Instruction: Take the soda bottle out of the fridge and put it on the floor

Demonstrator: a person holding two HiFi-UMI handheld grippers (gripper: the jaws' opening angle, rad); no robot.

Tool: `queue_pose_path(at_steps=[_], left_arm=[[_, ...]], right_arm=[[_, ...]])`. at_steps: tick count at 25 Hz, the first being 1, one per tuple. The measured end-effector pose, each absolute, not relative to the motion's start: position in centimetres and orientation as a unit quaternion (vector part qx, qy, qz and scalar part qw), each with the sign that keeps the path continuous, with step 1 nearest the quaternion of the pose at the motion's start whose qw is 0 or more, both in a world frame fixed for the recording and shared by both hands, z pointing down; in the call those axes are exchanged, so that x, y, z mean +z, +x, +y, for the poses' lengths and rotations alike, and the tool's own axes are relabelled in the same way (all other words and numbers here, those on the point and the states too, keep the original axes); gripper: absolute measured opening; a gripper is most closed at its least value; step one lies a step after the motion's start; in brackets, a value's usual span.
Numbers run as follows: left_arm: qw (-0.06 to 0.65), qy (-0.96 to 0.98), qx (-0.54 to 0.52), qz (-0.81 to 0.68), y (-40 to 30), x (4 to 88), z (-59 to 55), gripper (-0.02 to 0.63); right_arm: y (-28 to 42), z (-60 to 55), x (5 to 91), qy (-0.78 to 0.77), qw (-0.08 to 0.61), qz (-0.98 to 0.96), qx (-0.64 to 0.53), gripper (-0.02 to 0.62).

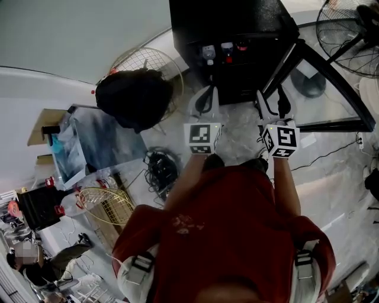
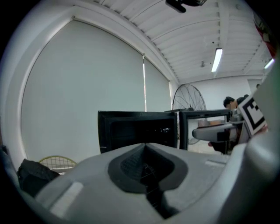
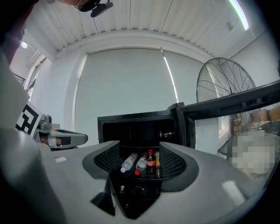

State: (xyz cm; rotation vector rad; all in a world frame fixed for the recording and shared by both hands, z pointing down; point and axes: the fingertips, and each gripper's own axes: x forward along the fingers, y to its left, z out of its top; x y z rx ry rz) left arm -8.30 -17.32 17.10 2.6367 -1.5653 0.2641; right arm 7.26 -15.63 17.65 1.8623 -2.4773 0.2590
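Both grippers are held side by side in front of the open fridge (image 1: 237, 18), above the pale floor (image 1: 237, 145). The fridge door (image 1: 337, 84) is swung out to the right.

Left gripper (image 1: 206, 90): in its own view the jaws are pressed together with nothing between them. It points at the fridge's left part and is well short of the shelf.

Right gripper (image 1: 272, 97): the jaws are wide apart and empty. Its own view looks straight between them at the fridge shelf, and it touches nothing.

Soda bottle (image 3: 151, 159): dark, with a red cap and red label. It stands upright on the shelf inside the fridge, towards the right of the row. Two clear water bottles (image 3: 130, 162) lie tilted just to its left, the nearer one touching or almost touching it. Something orange sits just right of the soda, too small for me to tell what.

Surroundings: a standing fan (image 1: 349, 29) is on the far right beyond the door. A black bag (image 1: 133, 97) sits on the floor left of the fridge. A racket (image 1: 106, 204) lies in the clutter on the near left.
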Motion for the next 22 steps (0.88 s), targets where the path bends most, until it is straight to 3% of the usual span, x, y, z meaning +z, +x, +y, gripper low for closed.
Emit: queue_pose_path(at_steps=[22], left_arm=[[0.048, 0.838, 0.086, -0.537, -9.7, 25.0, -20.2, 0.0]], right_arm=[[5.4, -18.5, 25.9, 0.575, 0.053, -0.81, 0.104, 0.265]])
